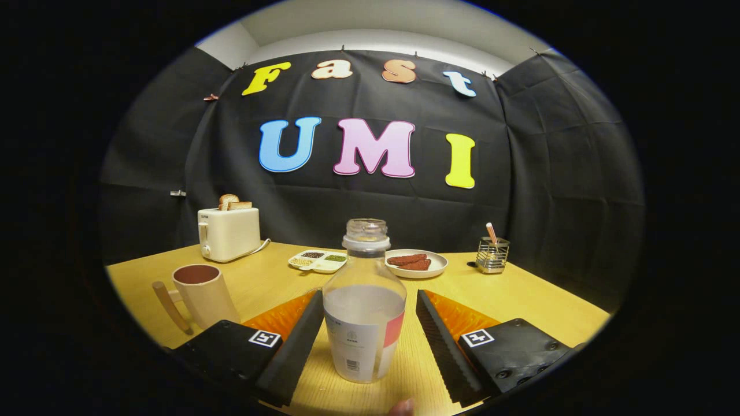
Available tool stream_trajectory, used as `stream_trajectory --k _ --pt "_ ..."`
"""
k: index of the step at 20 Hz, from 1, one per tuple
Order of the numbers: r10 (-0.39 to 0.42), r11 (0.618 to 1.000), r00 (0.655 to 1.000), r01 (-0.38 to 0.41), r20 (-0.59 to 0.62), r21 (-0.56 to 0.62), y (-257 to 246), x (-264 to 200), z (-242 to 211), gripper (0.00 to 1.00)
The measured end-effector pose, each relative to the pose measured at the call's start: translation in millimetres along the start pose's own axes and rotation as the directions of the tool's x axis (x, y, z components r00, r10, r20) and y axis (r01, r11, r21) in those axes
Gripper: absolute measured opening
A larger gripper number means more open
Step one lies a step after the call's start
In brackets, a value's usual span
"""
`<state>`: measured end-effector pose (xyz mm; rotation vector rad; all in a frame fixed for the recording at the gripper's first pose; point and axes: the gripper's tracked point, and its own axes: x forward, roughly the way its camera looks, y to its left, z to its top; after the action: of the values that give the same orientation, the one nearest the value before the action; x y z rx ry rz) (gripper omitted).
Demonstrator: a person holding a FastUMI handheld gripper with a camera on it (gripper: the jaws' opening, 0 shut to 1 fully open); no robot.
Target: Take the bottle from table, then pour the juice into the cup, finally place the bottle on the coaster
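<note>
A: Where's our bottle (364,300)?

B: Upright on the table (537,294), cap off, juice roughly to its shoulder — right between our fingers. The gripper (366,341) is spread wide; the left pad looks at or almost at the label, the right one stands clear of it, so we're not clamped on anything.

A: Why so low on the body?

B: We'd judge that the straight, labelled part gives the pads a flat hold, and a low grip keeps the open neck free for tipping.

A: And the cup (203,293)?

B: Just beside the left finger, mouth up, handle turned away from the bottle — a short swing for the pour.

A: Beyond that?

B: A toaster (228,232), a divided tray (319,261), a plate (415,263) and a wire holder (492,254) sit well back, so nothing crowds us. We can't spot the coaster
</note>
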<state>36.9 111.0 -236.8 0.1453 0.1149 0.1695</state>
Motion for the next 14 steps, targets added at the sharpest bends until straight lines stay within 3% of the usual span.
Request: stream_trajectory --k 3,5,8,12,14 --pt "-0.009 1.0 1.0 0.01 -0.029 0.012 2.8 1.8 -9.2 0.94" --pt "-0.009 1.0 0.999 0.01 -0.047 0.02 4.1 9.5 -7.2 0.78" --pt "-0.034 0.999 0.994 0.036 -0.106 0.017 -2.1 9.3 -4.8 0.76" --pt "-0.091 0.99 0.991 0.08 -0.094 -0.112 -10.1 12.4 31.5 0.73" --pt "-0.08 0.98 0.992 0.061 -0.096 -0.188 -4.4 13.8 47.0 0.73"
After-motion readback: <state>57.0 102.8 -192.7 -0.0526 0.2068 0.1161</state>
